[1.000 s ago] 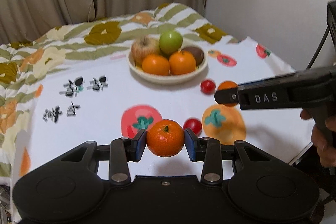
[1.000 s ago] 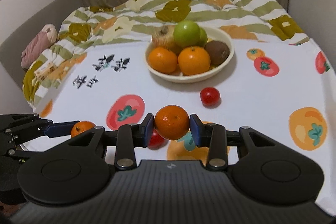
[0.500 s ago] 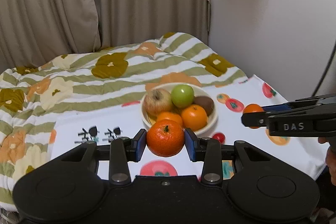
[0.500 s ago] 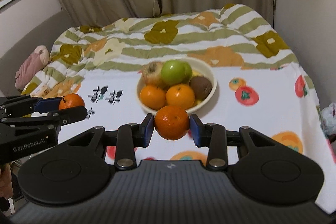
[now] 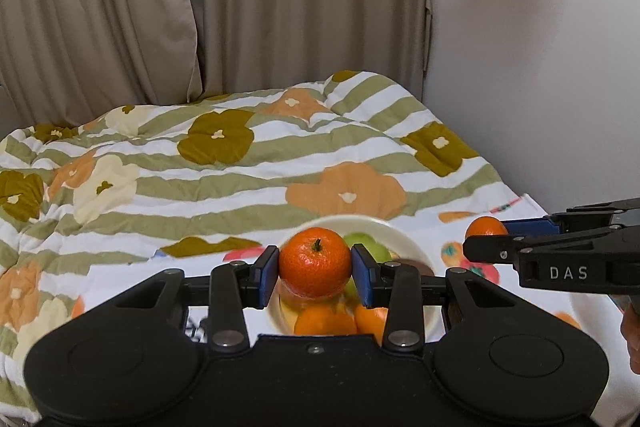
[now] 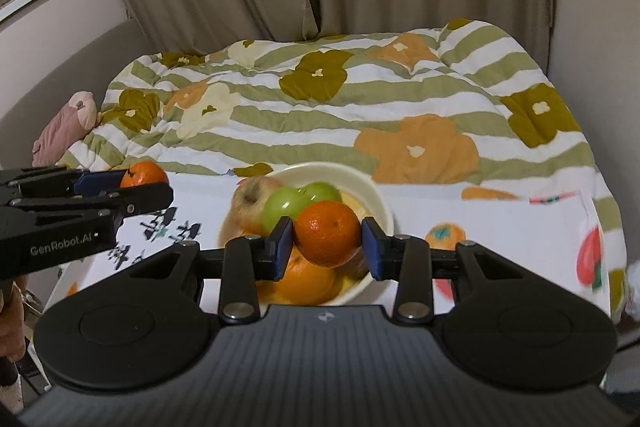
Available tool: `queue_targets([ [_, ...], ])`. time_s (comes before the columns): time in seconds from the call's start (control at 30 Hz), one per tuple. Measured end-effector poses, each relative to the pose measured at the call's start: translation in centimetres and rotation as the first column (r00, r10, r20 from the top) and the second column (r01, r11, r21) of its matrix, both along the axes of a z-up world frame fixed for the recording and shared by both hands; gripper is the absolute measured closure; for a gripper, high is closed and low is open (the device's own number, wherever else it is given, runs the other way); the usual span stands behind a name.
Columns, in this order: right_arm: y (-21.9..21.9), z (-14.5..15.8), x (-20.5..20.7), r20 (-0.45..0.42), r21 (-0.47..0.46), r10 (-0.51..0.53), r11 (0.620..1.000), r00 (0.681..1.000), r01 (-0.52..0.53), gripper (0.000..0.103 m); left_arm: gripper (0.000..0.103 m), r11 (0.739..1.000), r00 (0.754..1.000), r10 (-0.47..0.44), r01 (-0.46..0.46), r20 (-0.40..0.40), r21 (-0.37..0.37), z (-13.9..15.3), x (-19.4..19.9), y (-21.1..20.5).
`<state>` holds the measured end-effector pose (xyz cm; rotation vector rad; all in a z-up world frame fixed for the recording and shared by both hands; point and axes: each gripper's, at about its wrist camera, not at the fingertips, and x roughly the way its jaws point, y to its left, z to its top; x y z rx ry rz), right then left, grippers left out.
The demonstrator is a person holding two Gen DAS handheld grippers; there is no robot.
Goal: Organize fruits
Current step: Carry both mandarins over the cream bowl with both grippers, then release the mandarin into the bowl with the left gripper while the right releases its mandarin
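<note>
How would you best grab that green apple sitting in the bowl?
From above, pads across the exposed rounded top of the green apple. Its sides are crowded by the russet apple and the bowl wall, so a side approach looks blocked.

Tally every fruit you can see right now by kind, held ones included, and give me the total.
Held mandarins: 2
Oranges in the bowl: 2
Green apples: 2
Reddish apple: 1
Brown fruit, likely a kiwi: 1
Total: 8
</note>
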<state>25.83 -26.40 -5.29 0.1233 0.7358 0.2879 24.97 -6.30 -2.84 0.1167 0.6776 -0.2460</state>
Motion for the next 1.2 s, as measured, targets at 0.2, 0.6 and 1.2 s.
queue_targets([
  [0.2, -0.8, -1.3, 4.7, -0.021, -0.009, 0.037, 0.999, 0.999, -0.037, 0.051, 0.060, 1.000, 1.000, 0.007, -0.006, -0.031, 0.020, -1.3, 4.6, -1.6],
  [0.6, -1.6, -4.5, 10.1, -0.072, 0.011, 0.092, 0.996, 0.993, -0.091, 0.051, 0.060, 0.998, 0.988, 0.014, -0.006, -0.152, 0.056, -4.9, 12.2, -3.9],
  [1.2, -3.5, -6.9, 11.5, -0.119, 0.036, 0.087, 0.996, 0.989, -0.083, 0.051, 0.019, 0.997, 0.984, 0.027, -0.013, -0.174, 0.081, -6.4, 13.9, -4.6],
])
